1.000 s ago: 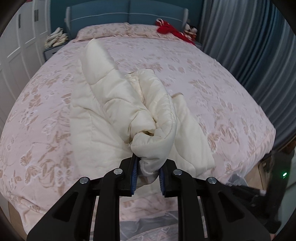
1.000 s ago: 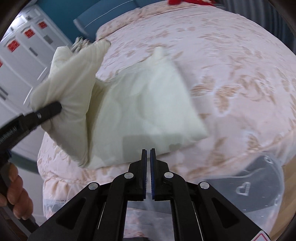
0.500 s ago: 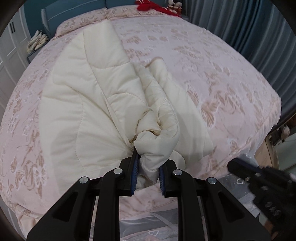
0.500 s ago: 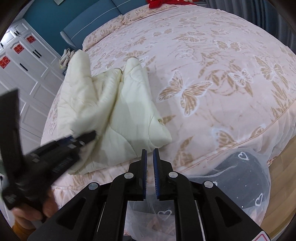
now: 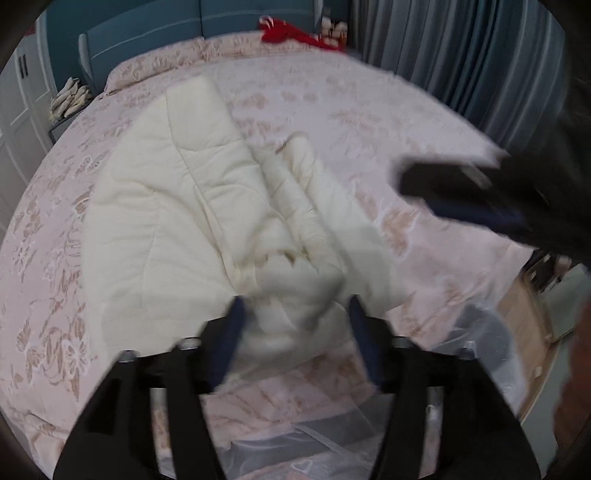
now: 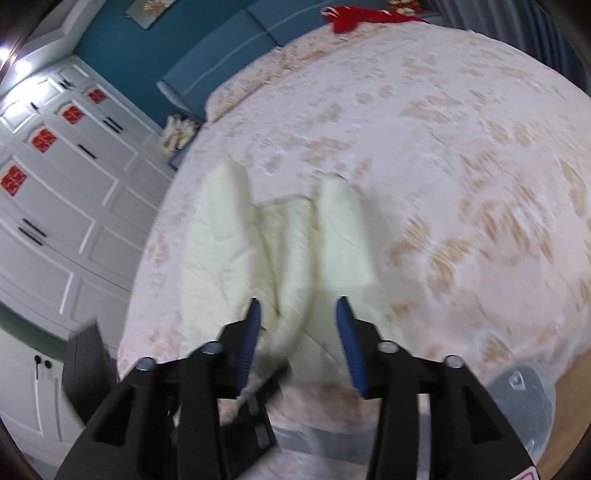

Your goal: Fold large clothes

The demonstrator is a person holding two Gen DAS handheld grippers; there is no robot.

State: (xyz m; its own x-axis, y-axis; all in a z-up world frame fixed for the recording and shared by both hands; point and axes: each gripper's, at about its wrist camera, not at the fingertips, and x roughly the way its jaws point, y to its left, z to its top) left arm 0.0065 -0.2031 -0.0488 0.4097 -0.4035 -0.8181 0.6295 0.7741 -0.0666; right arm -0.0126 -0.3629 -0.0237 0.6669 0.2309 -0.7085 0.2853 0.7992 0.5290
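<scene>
A cream quilted padded garment (image 5: 192, 206) lies bunched on the pink floral bed (image 5: 369, 122), near its foot edge. My left gripper (image 5: 295, 317) is open, its blue-padded jaws standing on either side of the garment's near end. My right gripper (image 6: 297, 314) is open too, over the garment's near edge (image 6: 280, 258). The right gripper also shows blurred at the right of the left wrist view (image 5: 461, 199). Part of the left gripper shows low in the right wrist view (image 6: 258, 384).
A blue headboard (image 5: 207, 33) and a red cloth (image 5: 288, 31) are at the bed's far end. White wardrobe doors (image 6: 55, 206) stand on the left, grey curtains (image 5: 461, 55) on the right. A clear plastic bin (image 6: 521, 398) sits by the bed's foot.
Both grippers have opened. The left let go of the garment's bunched end, which has dropped onto the bed. The right gripper has swung over the garment's near edge.
</scene>
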